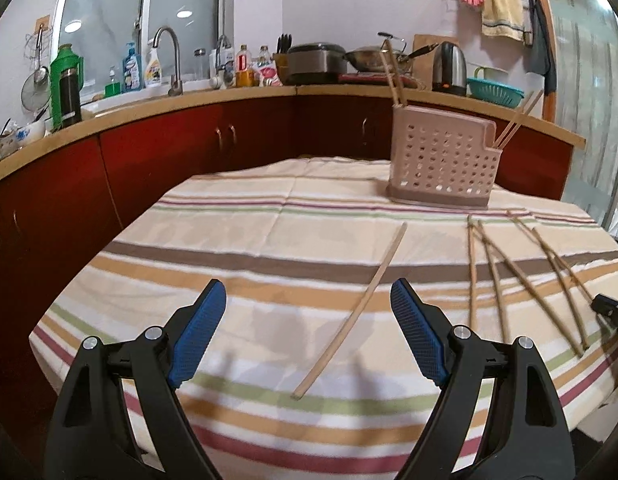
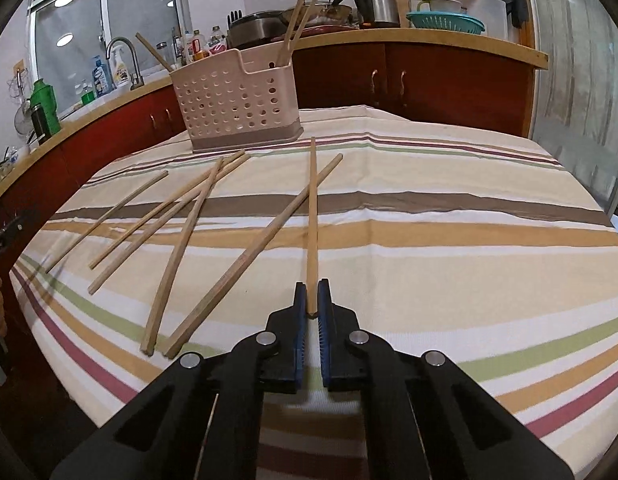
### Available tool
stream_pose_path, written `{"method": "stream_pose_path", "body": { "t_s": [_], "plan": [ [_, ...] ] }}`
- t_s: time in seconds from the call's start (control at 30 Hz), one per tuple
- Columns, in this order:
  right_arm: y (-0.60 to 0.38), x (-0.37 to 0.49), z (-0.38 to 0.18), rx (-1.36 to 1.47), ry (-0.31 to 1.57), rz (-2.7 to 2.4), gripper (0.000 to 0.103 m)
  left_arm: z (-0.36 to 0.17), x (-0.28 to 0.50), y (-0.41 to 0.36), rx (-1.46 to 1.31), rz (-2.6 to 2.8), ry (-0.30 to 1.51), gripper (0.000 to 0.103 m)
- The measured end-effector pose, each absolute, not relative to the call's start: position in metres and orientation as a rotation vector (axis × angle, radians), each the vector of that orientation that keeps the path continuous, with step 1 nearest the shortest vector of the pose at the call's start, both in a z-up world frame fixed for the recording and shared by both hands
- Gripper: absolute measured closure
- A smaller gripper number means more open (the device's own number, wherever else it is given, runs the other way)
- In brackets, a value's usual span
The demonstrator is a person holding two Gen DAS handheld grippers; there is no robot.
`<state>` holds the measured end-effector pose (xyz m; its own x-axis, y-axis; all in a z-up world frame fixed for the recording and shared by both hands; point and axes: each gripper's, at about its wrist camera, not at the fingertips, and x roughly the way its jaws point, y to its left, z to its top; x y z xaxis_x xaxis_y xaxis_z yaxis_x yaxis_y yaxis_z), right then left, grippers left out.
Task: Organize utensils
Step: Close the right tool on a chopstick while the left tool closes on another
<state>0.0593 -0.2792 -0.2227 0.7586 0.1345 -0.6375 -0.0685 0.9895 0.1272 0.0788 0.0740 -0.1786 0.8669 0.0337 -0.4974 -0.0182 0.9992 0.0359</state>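
While the striped tablecloth (image 2: 429,208) is spread over the table, a pink perforated holder (image 2: 237,104) is seen standing upright on its far part, in front of the red cabinets (image 2: 429,80). Three chopsticks (image 2: 299,16) are already stood in the holder: two leaning out of one end compartment and one out of the other.

The right gripper (image 2: 313,294) is closed on the near end of one chopstick (image 2: 312,208), which is pinched between the blue pads (image 2: 324,316) and points straight away toward the holder; its far tip ends just short of the holder's base. Whether that tip rests on the cloth cannot be told. Beside it, a second chopstick (image 2: 253,256) is crossed under or against it, and four more loose chopsticks (image 2: 181,236) are scattered on the cloth in front of the holder.

The left gripper (image 1: 309,320) is held wide open above the cloth, nothing being gripped. A single chopstick (image 1: 351,316) lies on the cloth between its spread fingers (image 1: 199,336), slanting up toward the holder (image 1: 443,162). The other loose chopsticks (image 1: 525,280) are seen on the cloth nearer the holder's front.
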Motion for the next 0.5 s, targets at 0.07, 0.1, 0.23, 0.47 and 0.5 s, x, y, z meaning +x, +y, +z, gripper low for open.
{"method": "stream_pose_path", "body": {
  "t_s": [0.07,0.1,0.23,0.47,0.5],
  "plan": [
    [-0.279,0.055,-0.222,0.086,0.701,0.112,0.097,-0.185,0.077,0.081,0.022,0.024,0.549,0.021],
    [-0.278,0.053,-0.222,0.085,0.700,0.113,0.097,-0.187,0.077,0.082,0.019,0.022,0.560,0.021],
    [-0.278,0.050,-0.223,0.087,0.699,0.117,0.097,-0.189,0.078,0.085,0.010,0.001,0.587,0.027],
    [-0.276,0.051,-0.222,0.089,0.698,0.126,0.097,-0.197,0.086,0.079,0.020,-0.026,0.662,0.040],
    [-0.276,0.051,-0.222,0.090,0.697,0.127,0.097,-0.200,0.088,0.078,0.012,-0.036,0.683,0.045]
  ]
}}
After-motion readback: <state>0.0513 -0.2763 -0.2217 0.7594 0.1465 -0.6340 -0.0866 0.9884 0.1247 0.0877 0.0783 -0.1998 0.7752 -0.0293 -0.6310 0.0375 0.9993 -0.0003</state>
